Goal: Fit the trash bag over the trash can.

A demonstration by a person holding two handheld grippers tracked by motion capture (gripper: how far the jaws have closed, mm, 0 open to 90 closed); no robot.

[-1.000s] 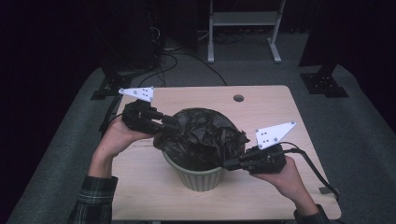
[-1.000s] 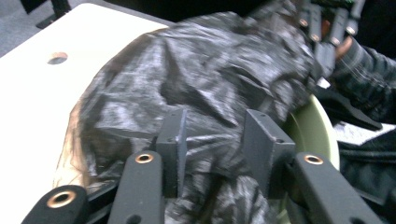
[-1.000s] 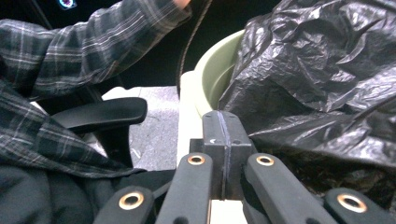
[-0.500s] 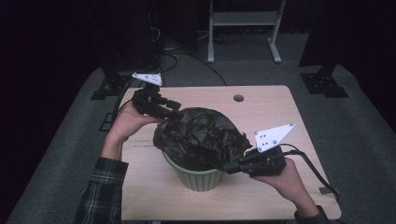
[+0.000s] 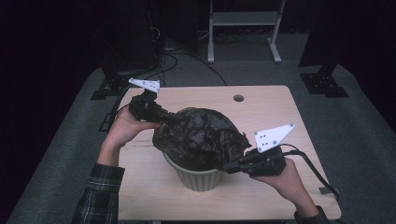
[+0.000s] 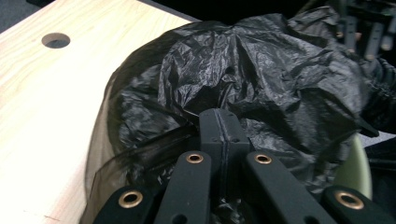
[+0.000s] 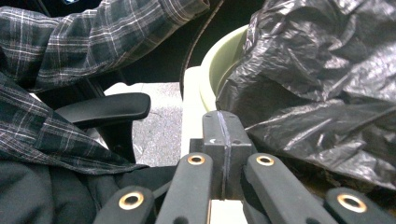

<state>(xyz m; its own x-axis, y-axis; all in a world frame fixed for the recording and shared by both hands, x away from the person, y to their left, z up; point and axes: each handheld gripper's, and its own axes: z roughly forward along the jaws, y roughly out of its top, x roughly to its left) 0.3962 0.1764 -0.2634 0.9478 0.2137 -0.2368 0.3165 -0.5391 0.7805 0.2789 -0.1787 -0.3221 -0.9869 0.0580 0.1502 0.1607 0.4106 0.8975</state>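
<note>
A black bin bag [image 5: 203, 137] sits crumpled in and over a pale green bin [image 5: 198, 176] at the middle of the high view, on the wooden bench [image 5: 261, 109]. The bag hides the bin's inside and most of its rim.

The left claw [image 5: 176, 119], at the bag's upper-left edge, has just been closing. In the left gripper view its jaws stand together with a thin fold of the bag [image 6: 261, 79] pinched at their tip. How much film is caught is hard to tell against the dark creases.

The right claw [image 5: 229, 167] lies at the bag's lower-right edge. In the right gripper view its jaws are pressed together beside the bag [image 7: 327, 93]. Whether any film is between them cannot be made out. A plaid sleeve [image 7: 88, 32] fills that view's upper left.
</note>
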